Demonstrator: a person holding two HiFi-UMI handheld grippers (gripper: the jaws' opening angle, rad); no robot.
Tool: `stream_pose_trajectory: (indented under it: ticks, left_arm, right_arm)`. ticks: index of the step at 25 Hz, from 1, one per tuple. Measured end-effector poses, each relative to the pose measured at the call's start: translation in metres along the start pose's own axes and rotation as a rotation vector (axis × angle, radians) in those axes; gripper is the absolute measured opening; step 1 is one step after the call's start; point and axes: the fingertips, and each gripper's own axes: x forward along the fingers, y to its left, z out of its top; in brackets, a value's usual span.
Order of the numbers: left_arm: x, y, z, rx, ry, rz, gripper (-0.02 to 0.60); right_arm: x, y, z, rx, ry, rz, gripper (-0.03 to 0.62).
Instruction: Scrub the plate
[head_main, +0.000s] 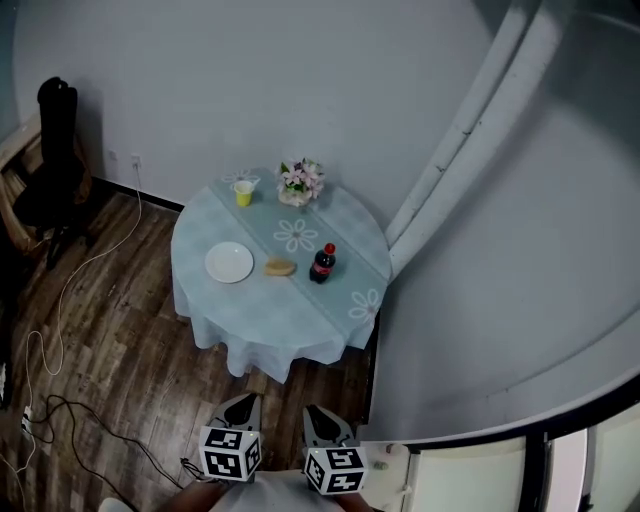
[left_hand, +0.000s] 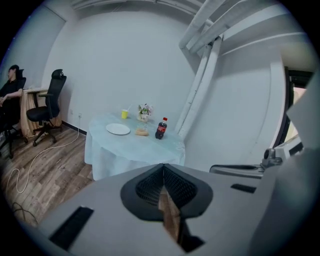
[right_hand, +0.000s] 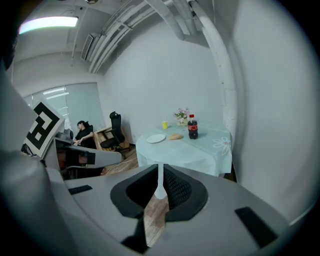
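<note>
A white plate (head_main: 229, 263) lies on a round table (head_main: 300, 310) covered with a pale blue cloth, well ahead of me. Beside it rests a tan sponge-like pad (head_main: 280, 267). Both also show in the left gripper view, plate (left_hand: 118, 129) and pad (left_hand: 142, 132), and in the right gripper view, plate (right_hand: 156, 138) and pad (right_hand: 175, 136). My left gripper (head_main: 240, 402) and right gripper (head_main: 318, 413) hang side by side over the wooden floor, short of the table. The left gripper (left_hand: 163, 168) is shut and empty. So is the right gripper (right_hand: 160, 169).
On the table stand a cola bottle (head_main: 322, 263), a yellow cup (head_main: 243, 193) and a small flower pot (head_main: 300, 182). A curved white wall (head_main: 500, 300) runs along the right. Cables (head_main: 60, 330) trail over the floor at left. A black office chair (left_hand: 47, 107) and a seated person (left_hand: 10, 90) are further left.
</note>
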Motion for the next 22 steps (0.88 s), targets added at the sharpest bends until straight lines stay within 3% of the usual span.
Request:
stream_pose_trajectory:
  ticks: [13, 22]
  left_arm:
    - [0.008, 0.047, 0.017, -0.047, 0.008, -0.018, 0.011]
    - [0.014, 0.065, 0.023, -0.1, 0.009, 0.002, 0.011]
  right_arm:
    - [0.036, 0.02, 0.009, 0.02, 0.02, -0.019, 0.038]
    - [0.058, 0.032, 0.013, -0.027, 0.061, 0.039, 0.038]
